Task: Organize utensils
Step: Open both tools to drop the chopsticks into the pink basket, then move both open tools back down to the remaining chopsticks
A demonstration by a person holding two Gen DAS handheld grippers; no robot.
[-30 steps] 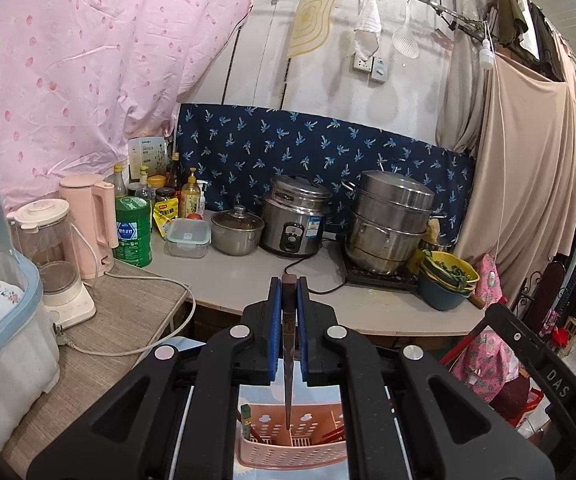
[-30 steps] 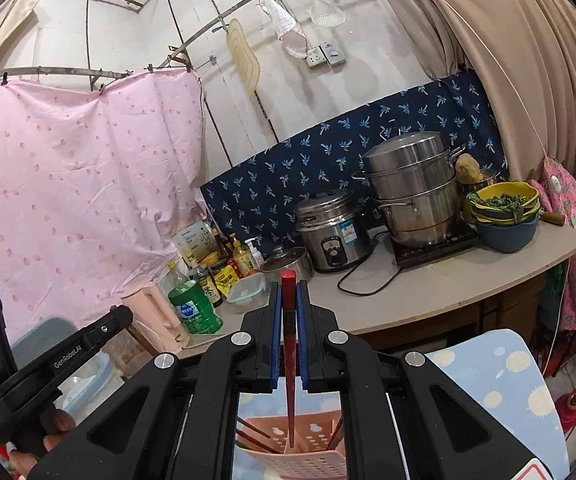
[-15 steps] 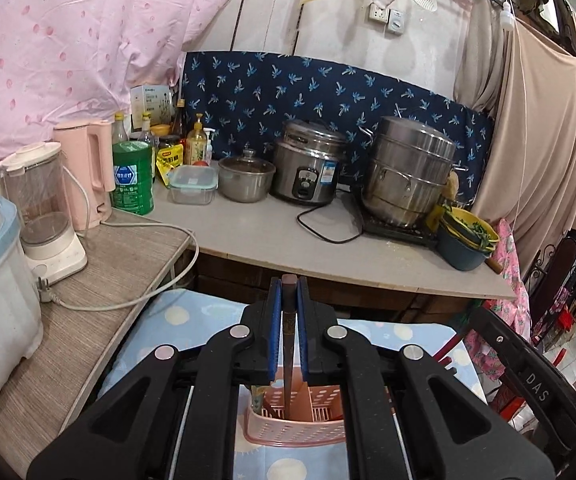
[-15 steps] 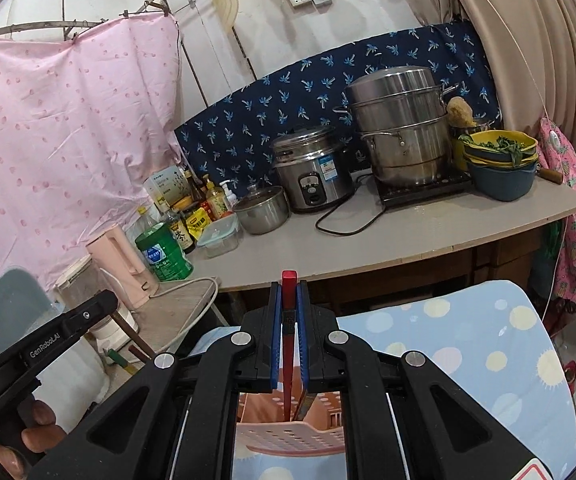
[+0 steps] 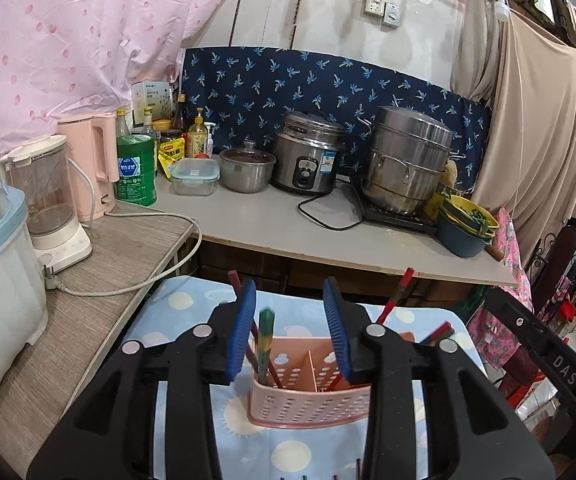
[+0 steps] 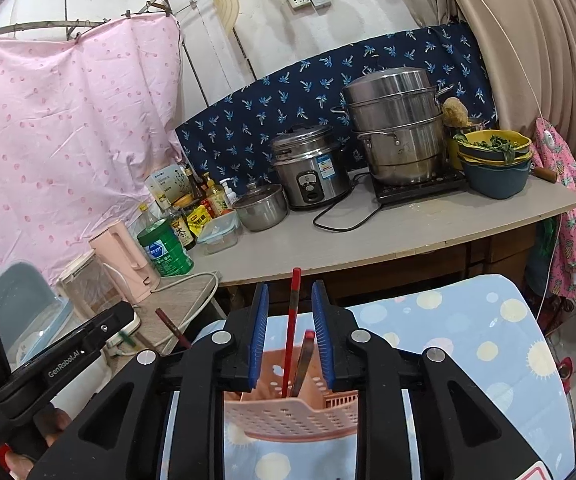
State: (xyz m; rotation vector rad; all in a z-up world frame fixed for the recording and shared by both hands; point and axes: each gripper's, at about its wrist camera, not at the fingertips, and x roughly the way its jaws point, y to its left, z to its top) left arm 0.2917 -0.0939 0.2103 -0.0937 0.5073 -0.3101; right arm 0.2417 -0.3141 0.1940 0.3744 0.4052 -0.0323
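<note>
- The left tool [image 5: 290, 328] hangs over the left part of the pink basket [image 5: 312, 402]; its jaws are opening, moderately apart, with blue pads [image 5: 243, 328] clear of everything.
- A green chopstick [image 5: 264, 346] stands loose between those jaws, its lower end in the basket's left compartment beside dark red sticks [image 5: 253, 334].
- The right tool [image 6: 290, 330] hangs over the same basket [image 6: 292, 416]; its jaws are opening, a narrow gap.
- A red chopstick [image 6: 291, 328] stands upright between the right pads, touching neither, lower end in the basket beside a shorter dark stick [image 6: 303, 364].
- The basket sits on a blue cloth [image 6: 468, 344] with pale dots.
- More red sticks [image 5: 396, 300] lean in the basket's right side.
- The desk [image 5: 271, 220] behind carries pots and bottles.
</note>
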